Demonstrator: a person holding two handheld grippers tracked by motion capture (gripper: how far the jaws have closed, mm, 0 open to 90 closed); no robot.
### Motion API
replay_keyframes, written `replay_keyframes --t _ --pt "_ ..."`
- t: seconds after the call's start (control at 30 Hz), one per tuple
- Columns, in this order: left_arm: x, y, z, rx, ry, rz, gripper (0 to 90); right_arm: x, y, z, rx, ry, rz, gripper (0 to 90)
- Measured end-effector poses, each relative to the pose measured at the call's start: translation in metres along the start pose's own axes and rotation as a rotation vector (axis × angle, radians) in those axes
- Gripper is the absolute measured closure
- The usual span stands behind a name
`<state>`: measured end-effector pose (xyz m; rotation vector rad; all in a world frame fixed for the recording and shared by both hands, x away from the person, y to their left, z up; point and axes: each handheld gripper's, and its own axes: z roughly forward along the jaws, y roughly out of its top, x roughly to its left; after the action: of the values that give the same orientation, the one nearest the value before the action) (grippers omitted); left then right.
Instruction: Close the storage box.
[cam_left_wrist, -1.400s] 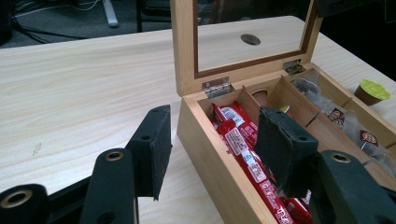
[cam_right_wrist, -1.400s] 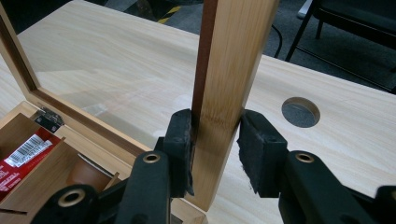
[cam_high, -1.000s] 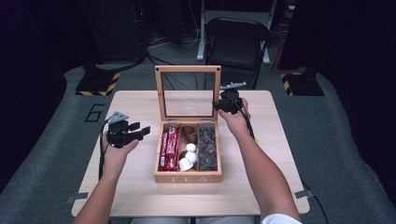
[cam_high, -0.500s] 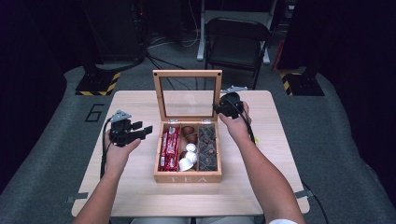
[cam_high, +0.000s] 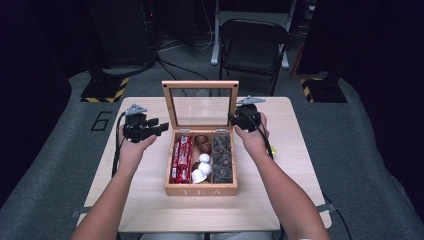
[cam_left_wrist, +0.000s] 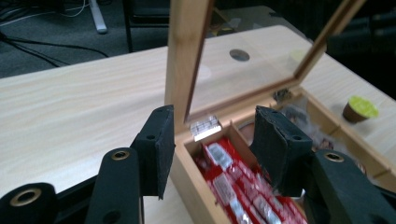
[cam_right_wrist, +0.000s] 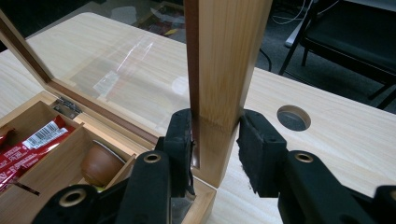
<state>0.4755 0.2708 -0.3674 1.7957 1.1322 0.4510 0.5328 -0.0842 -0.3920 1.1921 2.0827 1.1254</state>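
We had the wooden tea box standing near the middle of the table, its glass-paned lid raised upright on the hinges at the back. Our right gripper sat at the lid's right-hand frame post, low down near the hinge end; its two black jaws stood on either side of that post, the left one against the wood and the right one just beside it, so we could not tell whether they truly pinched it. Our left gripper hovered at the box's back left corner with its jaws spread wide and nothing between them but the corner and the lid's left post behind. Inside the box, red sachets filled the left compartment, white and brown capsules lay in the middle one, and dark wrapped pieces filled the right one. A brown capsule with a green top rested on the table beside the box, apart from it
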Motion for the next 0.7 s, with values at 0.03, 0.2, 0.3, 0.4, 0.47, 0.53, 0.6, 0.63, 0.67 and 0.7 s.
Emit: replay_keyframes --t 0.03,0.2,0.3,0.4,0.47,0.53,0.6,0.63,0.67,0.7 --pt "0.001 0.004 0.001 -0.001 0.0 -0.005 49.3 0.0 0.0 0.0 -0.001 0.0 0.0 64.9" --pt "0.002 0.019 0.008 0.01 0.026 0.015 50.9 0.0 -0.001 -0.001 -0.002 0.003 0.003 64.9" --pt "0.001 0.025 0.013 0.011 0.037 0.022 51.4 0.0 -0.001 -0.002 -0.007 0.003 -0.003 64.9" --pt "0.0 0.03 0.015 0.003 0.044 0.031 51.9 0.001 -0.003 -0.003 -0.012 0.003 -0.006 64.8" --pt "-0.001 0.033 0.015 -0.009 0.035 0.024 53.3 0.002 -0.003 -0.003 -0.013 0.001 -0.005 64.8" --pt "-0.001 0.035 0.017 -0.009 0.043 0.024 53.9 0.002 -0.003 -0.004 -0.013 0.005 -0.006 64.8" --pt "-0.002 0.037 0.018 -0.017 0.046 0.031 54.3 0.002 -0.003 -0.004 -0.012 0.006 -0.007 64.8" --pt "-0.003 0.039 0.017 -0.023 0.051 0.036 54.7 0.003 -0.004 -0.004 -0.012 0.006 -0.007 64.8" --pt "-0.004 0.04 0.017 -0.03 0.058 0.044 55.1 0.003 -0.004 -0.004 -0.013 0.004 -0.001 64.8" --pt "-0.005 0.041 0.017 -0.036 0.064 0.043 55.5 0.003 -0.004 -0.004 -0.014 0.003 -0.002 64.8"
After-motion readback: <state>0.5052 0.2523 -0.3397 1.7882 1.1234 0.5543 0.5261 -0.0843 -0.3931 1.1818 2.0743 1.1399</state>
